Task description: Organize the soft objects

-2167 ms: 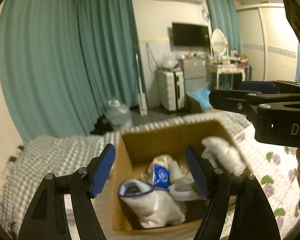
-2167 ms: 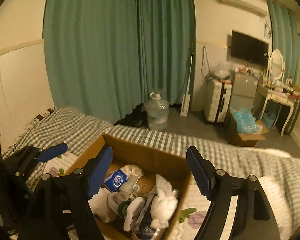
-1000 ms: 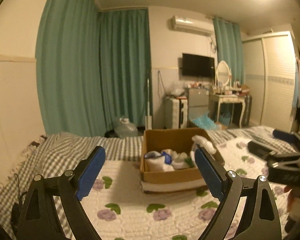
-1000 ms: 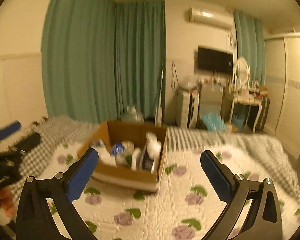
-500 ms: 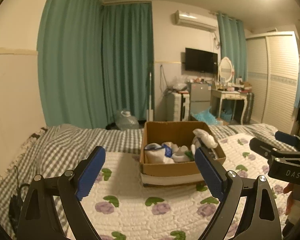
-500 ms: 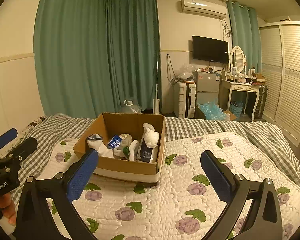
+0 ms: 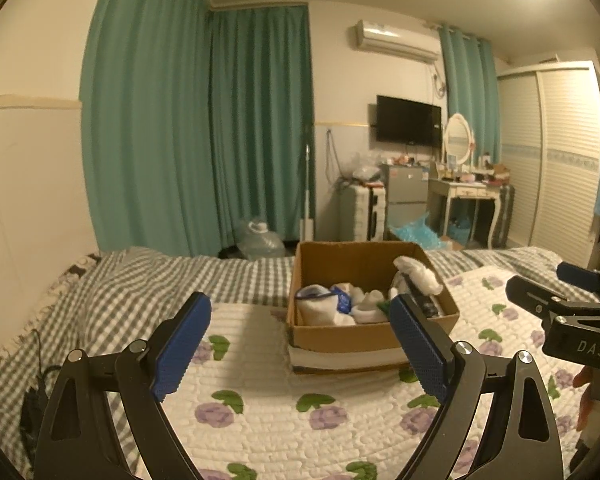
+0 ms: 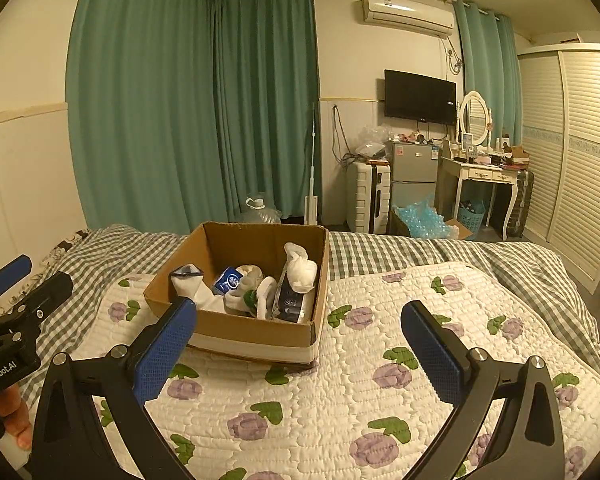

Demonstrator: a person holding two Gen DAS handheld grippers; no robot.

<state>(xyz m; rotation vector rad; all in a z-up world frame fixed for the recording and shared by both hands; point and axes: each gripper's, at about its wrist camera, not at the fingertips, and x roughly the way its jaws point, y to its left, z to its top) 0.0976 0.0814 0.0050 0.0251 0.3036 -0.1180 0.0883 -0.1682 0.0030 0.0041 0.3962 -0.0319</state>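
A brown cardboard box (image 7: 364, 340) (image 8: 260, 332) stands on the floral quilt and holds several soft things: white socks (image 8: 300, 268), a blue packet (image 8: 228, 280) and a dark tissue pack (image 8: 290, 300). My left gripper (image 7: 300, 332) is open and empty, held back from the box's near side. My right gripper (image 8: 300, 340) is open and empty, also back from the box, to its right. Each gripper shows at the edge of the other's view.
The white quilt with purple flowers (image 8: 340, 392) covers the bed over a grey checked blanket (image 7: 140, 280). Beyond the bed are teal curtains (image 8: 180, 120), a water jug (image 8: 258, 208), a suitcase (image 8: 368, 196), a small fridge and a dressing table (image 8: 484, 172).
Both grippers have pulled back and up from over the box to well short of it. Both stay open and empty. In the last half second there is little motion.
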